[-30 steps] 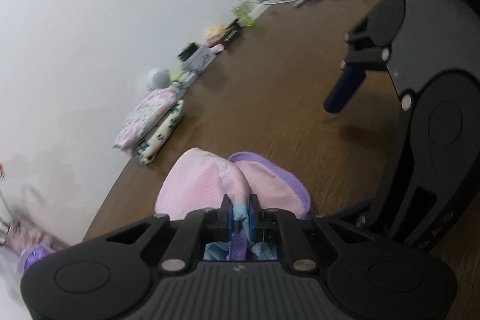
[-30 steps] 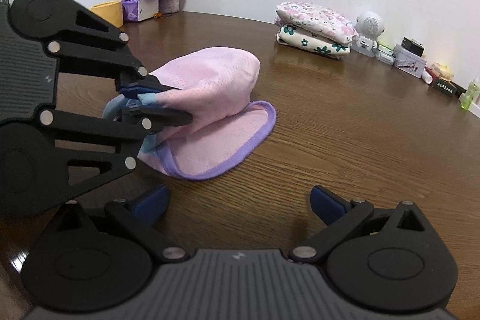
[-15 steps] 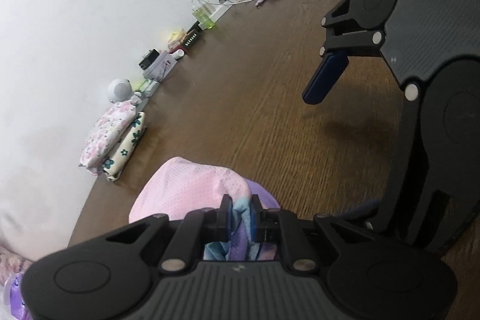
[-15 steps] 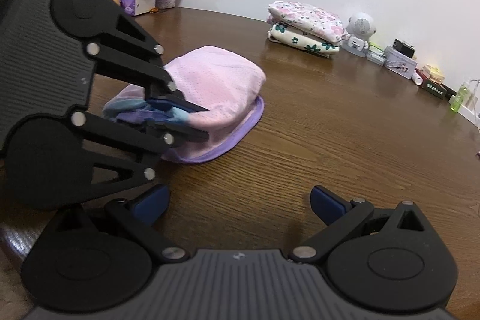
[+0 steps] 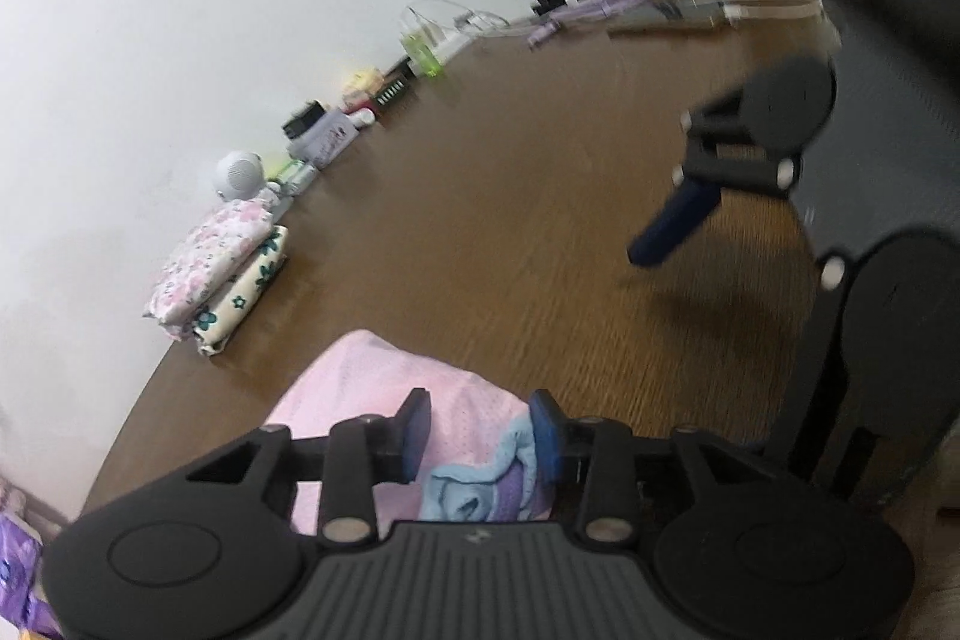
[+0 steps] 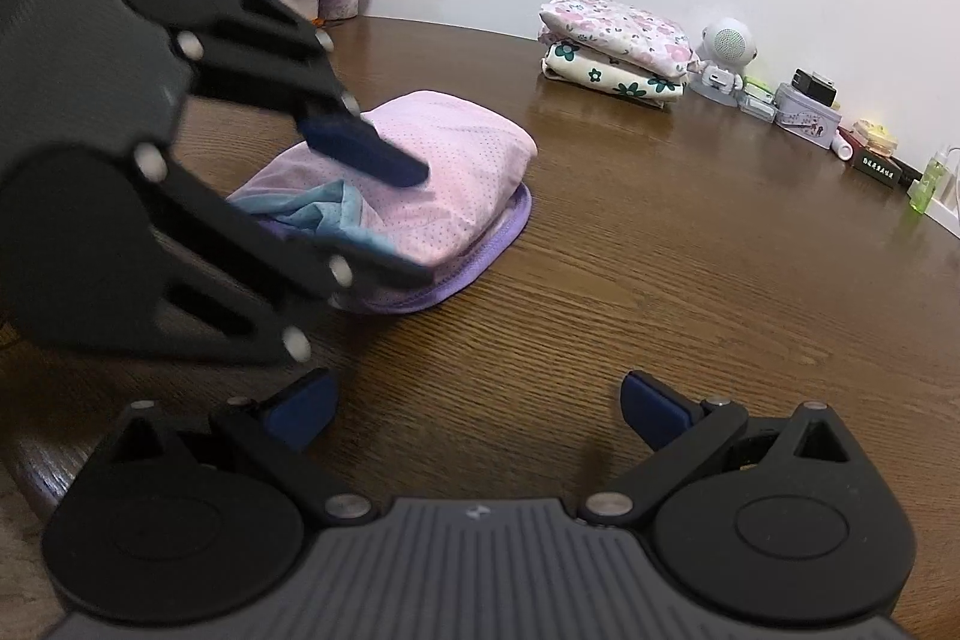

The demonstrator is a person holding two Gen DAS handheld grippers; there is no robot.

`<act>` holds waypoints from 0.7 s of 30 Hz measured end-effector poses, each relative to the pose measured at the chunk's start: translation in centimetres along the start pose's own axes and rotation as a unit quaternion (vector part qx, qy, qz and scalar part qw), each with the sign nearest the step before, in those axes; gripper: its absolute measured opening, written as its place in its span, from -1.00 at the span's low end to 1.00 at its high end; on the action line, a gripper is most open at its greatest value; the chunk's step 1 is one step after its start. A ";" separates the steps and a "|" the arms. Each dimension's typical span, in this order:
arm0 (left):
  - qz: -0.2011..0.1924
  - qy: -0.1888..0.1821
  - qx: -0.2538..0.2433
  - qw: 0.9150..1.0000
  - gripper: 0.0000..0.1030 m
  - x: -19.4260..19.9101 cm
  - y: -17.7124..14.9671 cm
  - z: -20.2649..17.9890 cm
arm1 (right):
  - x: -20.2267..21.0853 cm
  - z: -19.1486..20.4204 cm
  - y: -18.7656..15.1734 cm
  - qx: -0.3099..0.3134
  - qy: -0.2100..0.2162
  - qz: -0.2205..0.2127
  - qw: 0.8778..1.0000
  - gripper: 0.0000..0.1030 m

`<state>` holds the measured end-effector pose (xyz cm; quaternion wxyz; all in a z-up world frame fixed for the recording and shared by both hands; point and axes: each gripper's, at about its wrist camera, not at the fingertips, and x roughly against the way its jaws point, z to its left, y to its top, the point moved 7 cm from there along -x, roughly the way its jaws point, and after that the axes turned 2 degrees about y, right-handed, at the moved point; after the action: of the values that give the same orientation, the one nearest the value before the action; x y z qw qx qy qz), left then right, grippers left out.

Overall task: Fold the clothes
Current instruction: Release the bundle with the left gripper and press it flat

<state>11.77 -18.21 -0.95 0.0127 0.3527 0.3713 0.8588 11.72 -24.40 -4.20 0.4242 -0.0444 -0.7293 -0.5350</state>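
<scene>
Garment (image 6: 432, 184) lies between opening left jaws, pads clear; right jaws gape, well apart.

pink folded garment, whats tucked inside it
Light blue fabric bunches out of the pink folded garment's open end, above a purple-edged layer. How far it runs inside is covered.

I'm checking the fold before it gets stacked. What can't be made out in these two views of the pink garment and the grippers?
- Pink garment: its near-left part is hidden behind the left gripper in the right wrist view.
- Same garment in the left wrist view: its near end is covered by the gripper body, whose jaws are opening around it.
- Right gripper: blurred in the left wrist view, only one finger shown.
- Small items along the wall: labels too small.
</scene>
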 end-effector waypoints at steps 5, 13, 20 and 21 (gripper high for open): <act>-0.024 -0.020 0.071 0.997 -0.08 2.3 0.9 2.8 | 0.1 -0.1 -0.1 -0.004 0.007 -0.002 1.000 1.00; 0.036 0.021 0.110 0.993 -0.22 -0.8 -0.8 5.6 | 0.1 -0.1 0.0 -0.004 0.012 -0.003 1.000 1.00; 0.047 -0.014 0.090 0.995 -0.08 -2.0 -1.4 3.6 | -0.2 -0.2 0.0 -0.005 0.016 -0.001 1.000 1.00; 0.049 -0.016 0.088 0.995 -0.07 -2.3 -1.5 3.4 | -0.2 -0.2 0.1 -0.004 0.016 0.000 1.000 1.00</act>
<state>15.19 -15.63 -1.66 -0.0550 0.3837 0.4272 0.8169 12.00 -24.44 -4.30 0.4353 -0.0374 -0.7201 -0.5390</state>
